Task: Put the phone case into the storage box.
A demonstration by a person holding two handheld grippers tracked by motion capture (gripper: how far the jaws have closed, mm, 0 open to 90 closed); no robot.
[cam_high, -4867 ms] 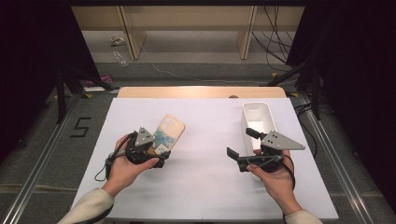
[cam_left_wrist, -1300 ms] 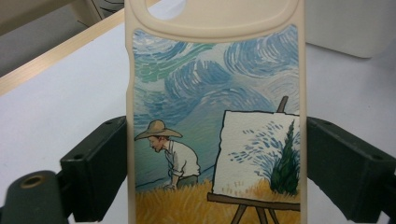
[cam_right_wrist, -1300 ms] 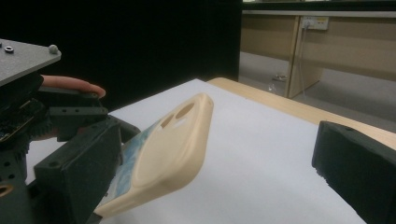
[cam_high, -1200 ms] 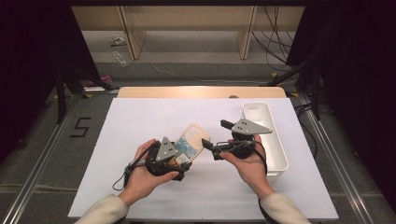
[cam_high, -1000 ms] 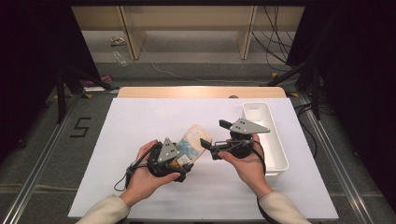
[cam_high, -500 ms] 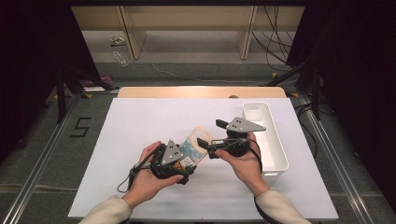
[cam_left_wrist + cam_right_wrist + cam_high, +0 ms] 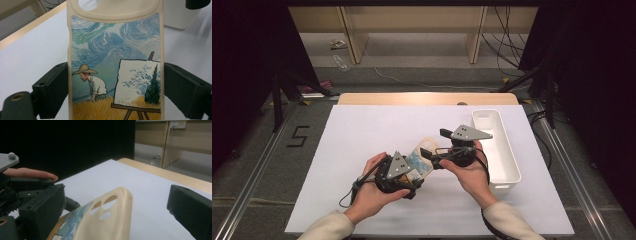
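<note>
- Left gripper (image 7: 412, 172) is clamped on the phone case (image 7: 420, 159); in the left gripper view its 2 black jaws press the cream side edges of the phone case (image 7: 115, 65), near the painted end with the hatted figure and the easel.
- Right gripper (image 7: 428, 158) has its jaws apart, 1 on each side of the camera-hole end of the phone case (image 7: 110, 220), with a clear gap to the farther jaw.
- Phone case is held just above the tabletop (image 7: 362, 135), between the 2 hands, printed side up and tilted.
- White bin (image 7: 499, 150) stands on the tabletop just beside the right hand (image 7: 472, 172), near the right edge.
</note>
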